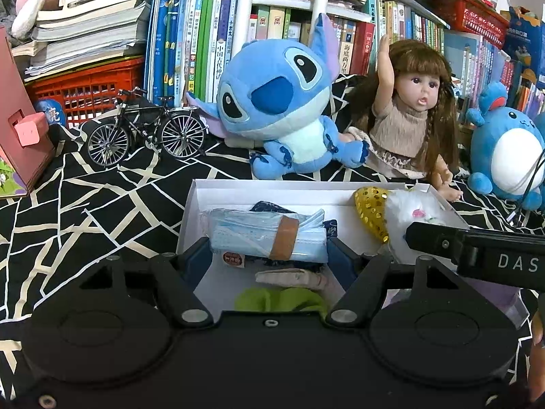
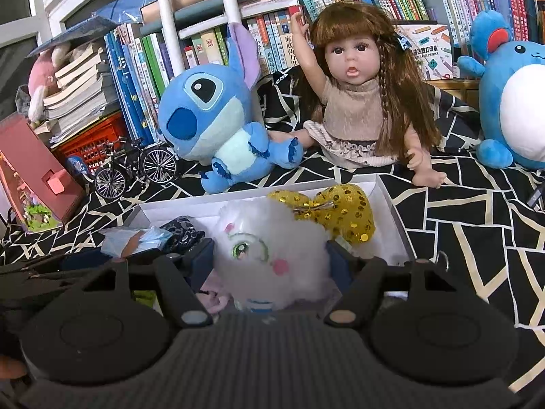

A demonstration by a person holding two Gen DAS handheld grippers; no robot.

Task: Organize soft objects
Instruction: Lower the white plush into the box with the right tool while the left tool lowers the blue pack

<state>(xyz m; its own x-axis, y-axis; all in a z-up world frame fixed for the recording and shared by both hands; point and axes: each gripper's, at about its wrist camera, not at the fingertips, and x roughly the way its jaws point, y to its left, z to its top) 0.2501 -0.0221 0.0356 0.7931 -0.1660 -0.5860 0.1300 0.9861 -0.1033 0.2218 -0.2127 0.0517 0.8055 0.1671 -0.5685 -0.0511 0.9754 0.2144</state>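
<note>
Left claw (image 1: 269,255) and right claw (image 2: 270,262) both clamped.

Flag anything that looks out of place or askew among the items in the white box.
Nothing looks spilled or damaged. In the white box, the blue mask pack lies slanted across darker fabric, and the gold sequin bow leans against the far wall. The fluffy white toy sits between the right gripper's fingers.

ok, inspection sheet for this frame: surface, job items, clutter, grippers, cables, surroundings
Surface: black cloth with white line pattern.
Job's things: white box holds mask pack, gold sequin bow, fluffy white toy, green fabric.
Clutter: toy bicycle, pink box.
Grippers: left gripper around mask pack, grip unclear; right gripper around fluffy white toy, grip unclear.
Cables: thin wire at right edge.
Surroundings: blue plush, doll, round blue plush, bookshelves, red crate.
</note>
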